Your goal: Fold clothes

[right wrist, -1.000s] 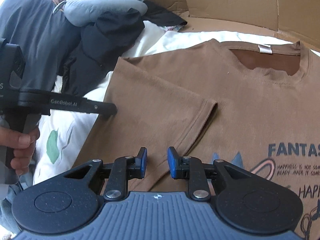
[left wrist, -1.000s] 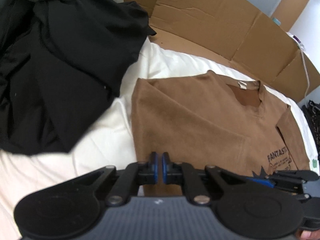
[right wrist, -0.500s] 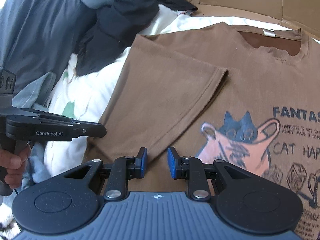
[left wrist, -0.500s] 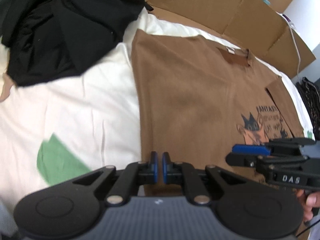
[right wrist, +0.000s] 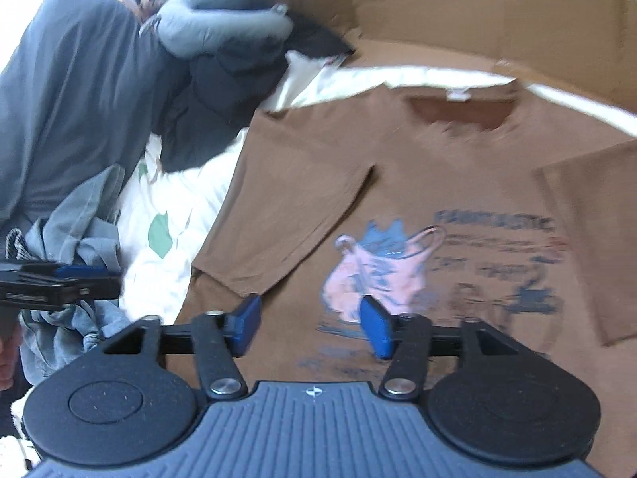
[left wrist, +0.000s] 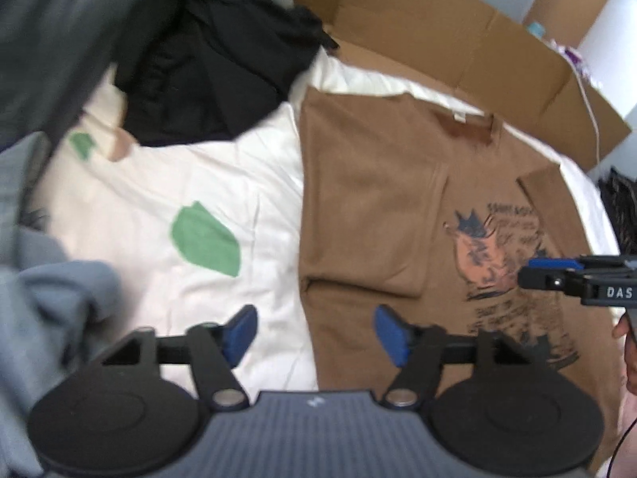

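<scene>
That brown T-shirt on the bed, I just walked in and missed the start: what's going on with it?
A person with a handheld gripper in each hand is folding the brown T-shirt, which lies flat on the white bedsheet. One side and sleeve are already folded in over the front. The jaws of the left gripper and the right gripper have just been opening; both are open with nothing between them.

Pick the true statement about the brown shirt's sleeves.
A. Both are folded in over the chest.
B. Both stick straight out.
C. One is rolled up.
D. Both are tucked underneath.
A: on the shirt, the left sleeve and right sleeve both lie flat across the front, flanking the print.
</scene>
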The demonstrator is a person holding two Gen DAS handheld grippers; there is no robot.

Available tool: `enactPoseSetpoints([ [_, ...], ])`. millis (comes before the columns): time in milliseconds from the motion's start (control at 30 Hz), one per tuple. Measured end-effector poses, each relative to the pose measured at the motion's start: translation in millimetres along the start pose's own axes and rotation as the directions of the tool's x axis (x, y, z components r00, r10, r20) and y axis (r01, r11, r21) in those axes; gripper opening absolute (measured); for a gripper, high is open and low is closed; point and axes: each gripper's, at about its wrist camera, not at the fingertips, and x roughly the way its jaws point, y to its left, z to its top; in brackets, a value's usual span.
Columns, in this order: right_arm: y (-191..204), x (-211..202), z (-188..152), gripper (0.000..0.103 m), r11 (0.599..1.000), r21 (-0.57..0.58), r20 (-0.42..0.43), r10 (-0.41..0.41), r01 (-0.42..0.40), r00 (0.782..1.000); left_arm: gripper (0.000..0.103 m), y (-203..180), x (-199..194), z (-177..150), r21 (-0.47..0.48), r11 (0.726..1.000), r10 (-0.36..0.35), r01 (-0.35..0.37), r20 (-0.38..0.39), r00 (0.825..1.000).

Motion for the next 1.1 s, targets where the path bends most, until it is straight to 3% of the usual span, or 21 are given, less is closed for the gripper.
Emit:
enactPoseSetpoints([
  [67, -4, -25, 4, 0.078, 1.000, 0.002, 0.015, -0.017, 0.017, 1.000, 0.072, -4, -23, 2, -0.019, 1.000, 0.010, -0.010, 0.007, 1.000],
  [133, -8, -50, 7, 0.084, 0.999, 0.005, 0.030, -0.034, 0.034, 0.999, 0.084, -9, -46, 5, -0.032, 0.999, 0.021, -0.020, 0.014, 1.000],
  [200, -12, -75, 10, 0.088, 0.999, 0.015, 0.046, -0.047, 0.046, 0.998, 0.089, -17, -67, 11, -0.038, 0.999, 0.039, -0.038, 0.027, 0.999],
  [333, -16, -124, 14, 0.092, 0.997, 0.025, 0.077, -0.070, 0.068, 0.995, 0.097, -35, -112, 20, -0.041, 0.997, 0.065, -0.063, 0.050, 0.997],
  [700, -17, -258, 17, 0.097, 0.996, 0.030, 0.162, -0.090, 0.087, 0.983, 0.101, -74, -228, 31, -0.068, 0.996, 0.074, -0.065, 0.130, 0.989],
  [1100, -14, -368, 0, 0.102, 0.987, 0.104, 0.250, -0.141, 0.119, 0.958, 0.102, -93, -307, 21, -0.070, 0.997, 0.045, -0.031, 0.201, 0.979],
])
